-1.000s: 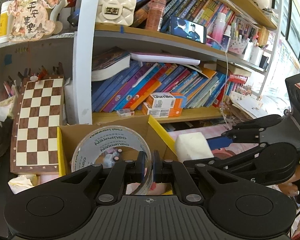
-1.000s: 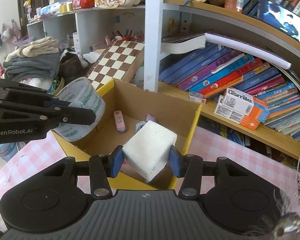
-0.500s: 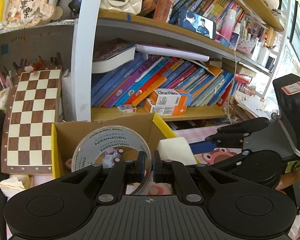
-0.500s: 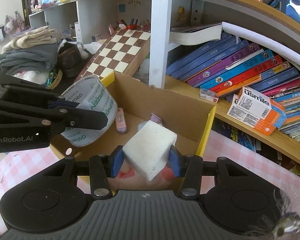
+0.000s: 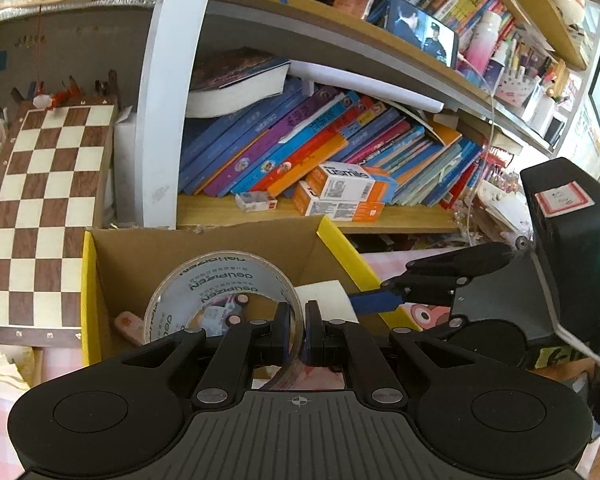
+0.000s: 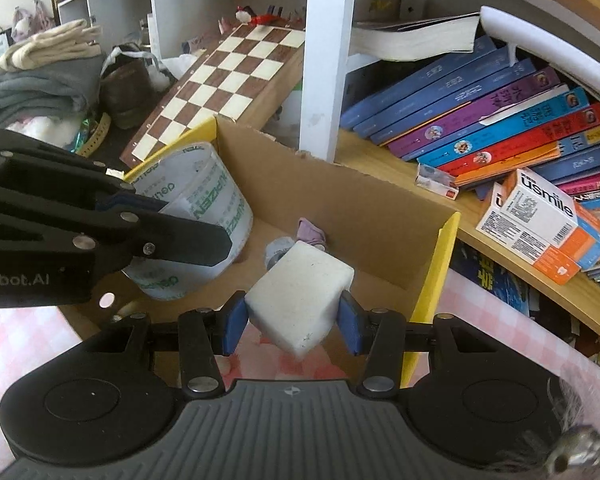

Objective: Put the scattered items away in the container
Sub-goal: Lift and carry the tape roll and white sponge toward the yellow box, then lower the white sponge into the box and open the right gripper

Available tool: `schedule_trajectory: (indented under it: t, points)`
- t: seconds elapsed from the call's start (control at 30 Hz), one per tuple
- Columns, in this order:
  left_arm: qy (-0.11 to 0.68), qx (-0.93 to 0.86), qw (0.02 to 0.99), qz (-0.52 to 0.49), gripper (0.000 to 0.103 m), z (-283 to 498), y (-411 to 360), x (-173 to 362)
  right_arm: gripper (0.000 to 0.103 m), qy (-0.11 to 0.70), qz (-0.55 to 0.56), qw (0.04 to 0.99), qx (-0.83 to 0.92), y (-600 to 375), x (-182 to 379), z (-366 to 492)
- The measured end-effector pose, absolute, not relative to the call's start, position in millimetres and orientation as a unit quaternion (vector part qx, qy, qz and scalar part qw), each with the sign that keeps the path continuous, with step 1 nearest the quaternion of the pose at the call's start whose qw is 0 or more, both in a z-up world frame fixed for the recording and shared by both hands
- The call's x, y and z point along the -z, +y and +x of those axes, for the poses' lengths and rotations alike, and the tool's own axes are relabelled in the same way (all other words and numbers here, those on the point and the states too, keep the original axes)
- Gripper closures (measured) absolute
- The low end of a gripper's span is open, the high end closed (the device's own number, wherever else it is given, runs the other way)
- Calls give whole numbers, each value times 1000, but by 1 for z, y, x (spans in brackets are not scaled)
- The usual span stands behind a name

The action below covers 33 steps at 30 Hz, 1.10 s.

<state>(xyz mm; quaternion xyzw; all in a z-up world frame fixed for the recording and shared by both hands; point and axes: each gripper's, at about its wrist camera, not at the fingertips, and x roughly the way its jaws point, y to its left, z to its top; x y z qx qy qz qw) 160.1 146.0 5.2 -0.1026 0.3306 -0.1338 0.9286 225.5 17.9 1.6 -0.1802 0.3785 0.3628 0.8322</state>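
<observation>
The tape roll (image 5: 224, 300) stands on edge, its hole facing the left gripper (image 5: 297, 334), whose jaws pinch the roll's wall, nearly closed. The right gripper (image 6: 292, 320) clamps a white block (image 6: 300, 292), tilted corner-down, jaws moderately open. Both hang over the box (image 6: 340, 208), which holds 2 small items.

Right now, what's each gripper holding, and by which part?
Left gripper: clear printed tape roll, pinched across its band wall. Right gripper: white foam cube, clamped on two opposite faces.
</observation>
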Motion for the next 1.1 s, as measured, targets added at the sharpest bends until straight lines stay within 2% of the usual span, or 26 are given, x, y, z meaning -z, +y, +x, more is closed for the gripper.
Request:
schedule_trajectory:
  t: [1.1]
  points:
    - [371, 129, 912, -120, 97, 191, 155, 26, 56, 393, -211, 824, -350, 37, 22, 262]
